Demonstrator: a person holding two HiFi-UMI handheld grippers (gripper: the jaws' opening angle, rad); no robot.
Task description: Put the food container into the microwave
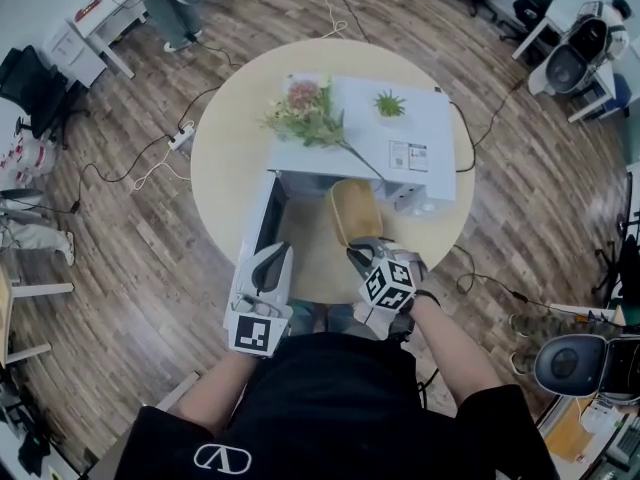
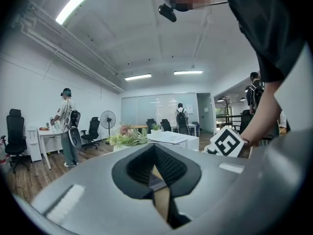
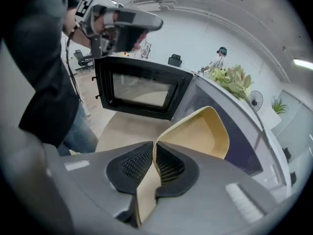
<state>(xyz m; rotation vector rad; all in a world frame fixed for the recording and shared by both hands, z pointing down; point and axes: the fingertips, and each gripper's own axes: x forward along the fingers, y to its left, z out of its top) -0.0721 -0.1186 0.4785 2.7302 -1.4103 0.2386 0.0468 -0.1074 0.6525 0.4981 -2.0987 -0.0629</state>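
A white microwave (image 1: 395, 133) stands on the round table, its door (image 1: 258, 223) swung open to the left. In the right gripper view the door (image 3: 139, 89) shows its dark window, with the dark opening (image 3: 244, 146) beside it. My right gripper (image 1: 365, 253) (image 3: 155, 153) is shut on the rim of the tan food container (image 1: 355, 213) (image 3: 205, 133), which is tilted just in front of the opening. My left gripper (image 1: 272, 263) (image 2: 154, 155) hovers above the door's outer edge, jaws shut with nothing in them. It also shows high up in the right gripper view (image 3: 146, 21).
A bunch of flowers (image 1: 310, 113) and a small potted plant (image 1: 390, 103) sit on the microwave top. The table's rim (image 1: 215, 183) curves round to the left. Cables and a power strip (image 1: 180, 138) lie on the floor. A person (image 2: 66, 126) stands far off.
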